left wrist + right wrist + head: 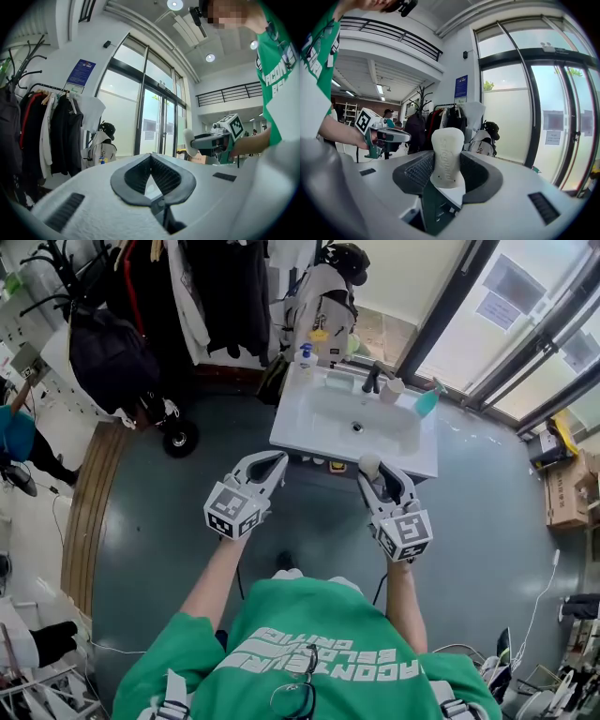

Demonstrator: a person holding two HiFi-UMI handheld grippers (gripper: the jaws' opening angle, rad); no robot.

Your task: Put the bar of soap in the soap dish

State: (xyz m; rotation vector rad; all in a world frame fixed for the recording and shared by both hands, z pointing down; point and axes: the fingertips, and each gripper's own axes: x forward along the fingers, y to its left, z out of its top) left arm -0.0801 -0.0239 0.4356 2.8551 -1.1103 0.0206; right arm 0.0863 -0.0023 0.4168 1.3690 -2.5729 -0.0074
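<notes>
- Soap bar pinched at its lower end by right gripper, standing upright out of the jaws, in the air short of the sink.
- Looks stiff, light and smooth (likely slick if wet); calls for a firm, steady squeeze across the side edges, low and centred, as now.
- Left gripper closed on nothing, tips together.
- Soap dish not made out for certain on the sink.

Items on the sink are too small to identify. The bar of soap has its base hidden inside the right gripper.
</notes>
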